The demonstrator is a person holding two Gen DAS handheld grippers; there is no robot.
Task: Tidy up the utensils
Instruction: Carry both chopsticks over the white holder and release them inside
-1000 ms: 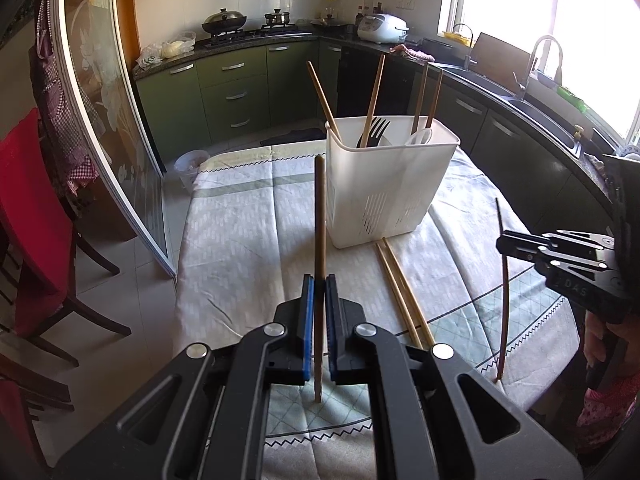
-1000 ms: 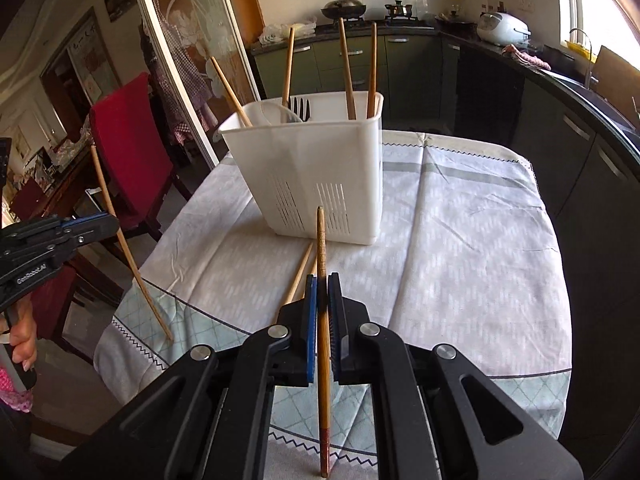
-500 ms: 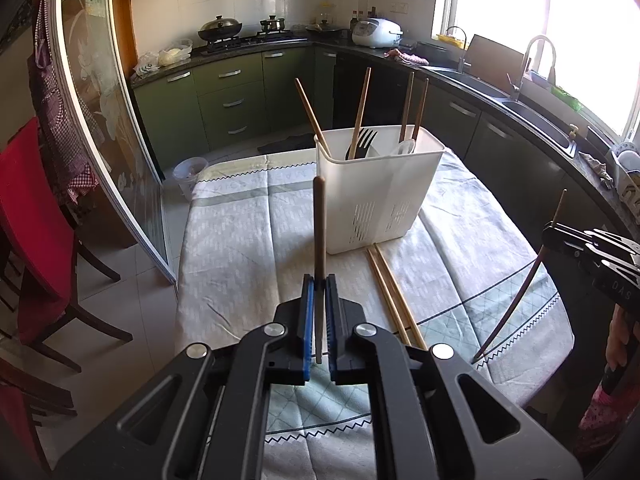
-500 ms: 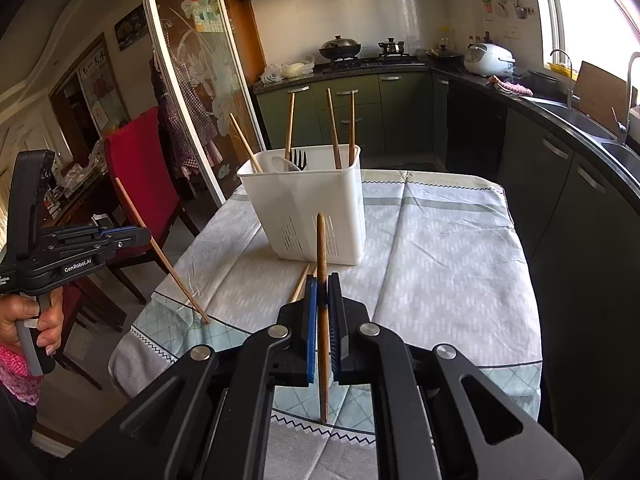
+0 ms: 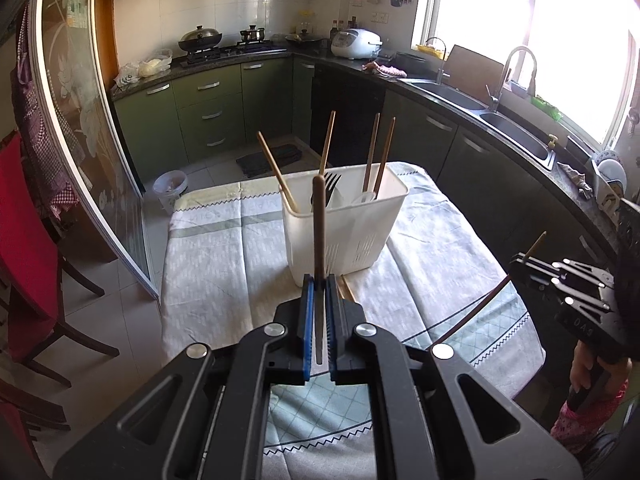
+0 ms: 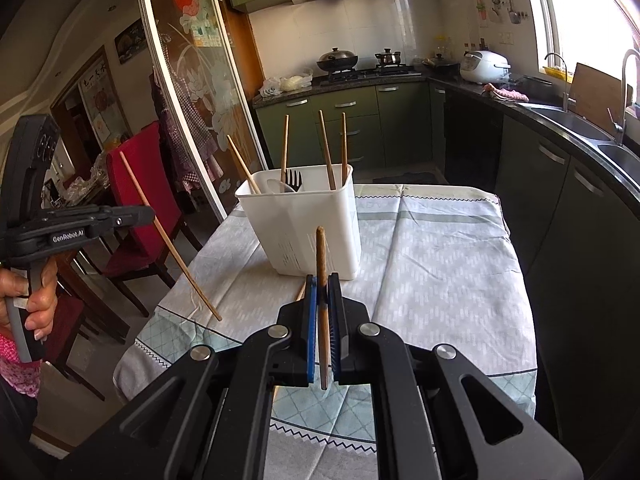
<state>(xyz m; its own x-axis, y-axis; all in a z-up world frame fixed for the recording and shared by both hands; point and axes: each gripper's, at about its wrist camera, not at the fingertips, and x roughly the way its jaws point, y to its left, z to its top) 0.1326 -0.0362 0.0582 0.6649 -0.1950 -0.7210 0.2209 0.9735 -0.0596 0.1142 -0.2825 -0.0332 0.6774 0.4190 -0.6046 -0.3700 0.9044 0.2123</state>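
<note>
A white utensil holder (image 5: 344, 224) stands on the table (image 5: 224, 264), with several wooden chopsticks, a black fork (image 5: 330, 186) and a pale spoon in it; it also shows in the right wrist view (image 6: 304, 216). My left gripper (image 5: 319, 286) is shut on a brown chopstick (image 5: 319, 232), held upright above the near table edge. My right gripper (image 6: 323, 286) is shut on another chopstick (image 6: 321, 264), also raised short of the holder. Each gripper shows in the other's view, the right one (image 5: 520, 260) and the left one (image 6: 148, 213). Loose chopsticks (image 5: 346, 290) lie on the cloth by the holder.
A red chair (image 6: 140, 208) and a sliding glass door (image 5: 80, 140) stand to the left of the table. Green kitchen cabinets (image 5: 208, 112), a stove with pots and a sink counter (image 5: 500, 120) run behind and to the right.
Both grippers have risen and pulled back from the holder, each still holding its chopstick. The holder now looks smaller and farther away. The right chopstick has tilted from upright to slanted.
</note>
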